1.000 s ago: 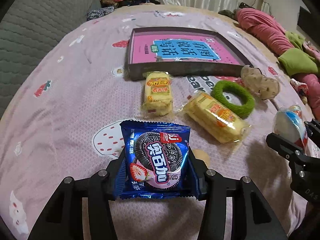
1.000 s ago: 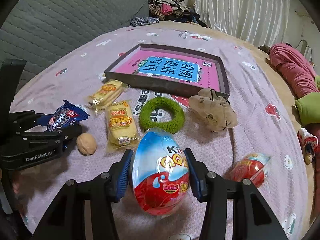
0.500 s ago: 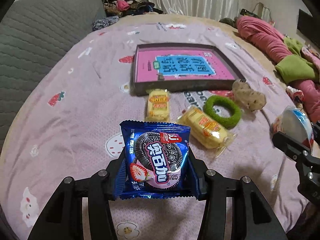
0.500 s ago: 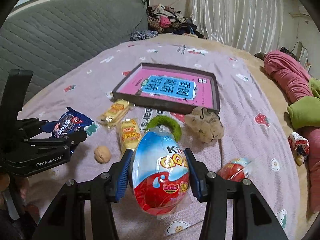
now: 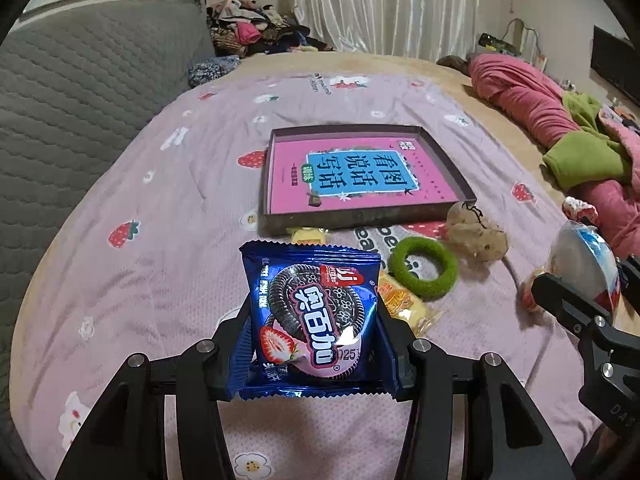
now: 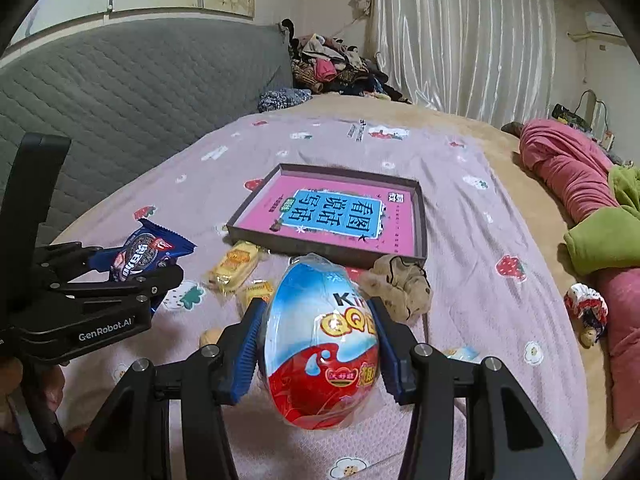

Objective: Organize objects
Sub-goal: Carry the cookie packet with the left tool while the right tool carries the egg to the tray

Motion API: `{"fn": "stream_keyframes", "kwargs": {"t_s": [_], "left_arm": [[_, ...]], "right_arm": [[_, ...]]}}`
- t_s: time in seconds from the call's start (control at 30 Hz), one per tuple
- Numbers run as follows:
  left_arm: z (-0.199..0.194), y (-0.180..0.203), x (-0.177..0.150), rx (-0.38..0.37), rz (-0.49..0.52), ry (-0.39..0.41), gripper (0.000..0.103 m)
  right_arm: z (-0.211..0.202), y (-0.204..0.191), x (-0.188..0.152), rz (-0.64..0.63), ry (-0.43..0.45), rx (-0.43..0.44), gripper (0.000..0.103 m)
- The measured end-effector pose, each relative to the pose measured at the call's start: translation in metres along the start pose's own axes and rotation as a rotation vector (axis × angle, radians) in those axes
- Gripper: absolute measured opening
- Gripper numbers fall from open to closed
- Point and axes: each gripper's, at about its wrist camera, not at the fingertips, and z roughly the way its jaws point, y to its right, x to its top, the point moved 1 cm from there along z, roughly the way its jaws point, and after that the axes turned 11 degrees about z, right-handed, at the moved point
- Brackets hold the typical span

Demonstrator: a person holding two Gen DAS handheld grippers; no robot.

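My left gripper (image 5: 314, 344) is shut on a blue cookie packet (image 5: 314, 316) and holds it above the pink bedspread; it also shows in the right wrist view (image 6: 140, 254). My right gripper (image 6: 320, 344) is shut on a wrapped chocolate egg (image 6: 322, 340), which also shows in the left wrist view (image 5: 586, 262). Ahead lies a shallow dark box (image 5: 360, 218) with a pink book inside (image 6: 332, 214). Before the box lie yellow snack packs (image 6: 234, 266), a green ring (image 5: 424, 268) and a beige scrunchie (image 6: 400, 286).
A walnut (image 6: 210, 336) lies on the bedspread below the grippers. A second wrapped egg (image 6: 460, 354) peeks out by my right finger. Pink and green bedding (image 6: 592, 216) is piled at the right. A grey padded headboard (image 5: 80, 100) stands at the left, clothes at the back.
Both grippers have risen and drawn back from the bed with their items held. The box and the loose things look smaller and farther.
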Motion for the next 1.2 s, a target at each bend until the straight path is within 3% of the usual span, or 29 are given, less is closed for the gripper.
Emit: {"fn": "stream_keyframes", "kwargs": {"t_s": [0.5, 1.2], "left_arm": [[-0.014, 0.007, 0.021, 0.022, 0.019, 0.042, 0.053], [-0.001, 0.002, 0.087, 0.024, 0.035, 0.079, 0.053]], "right_arm": [[-0.015, 0.007, 0.018, 0.01, 0.051, -0.005, 0.051], [0.002, 0.022, 0.076, -0.014, 0.07, -0.021, 0.051]]}}
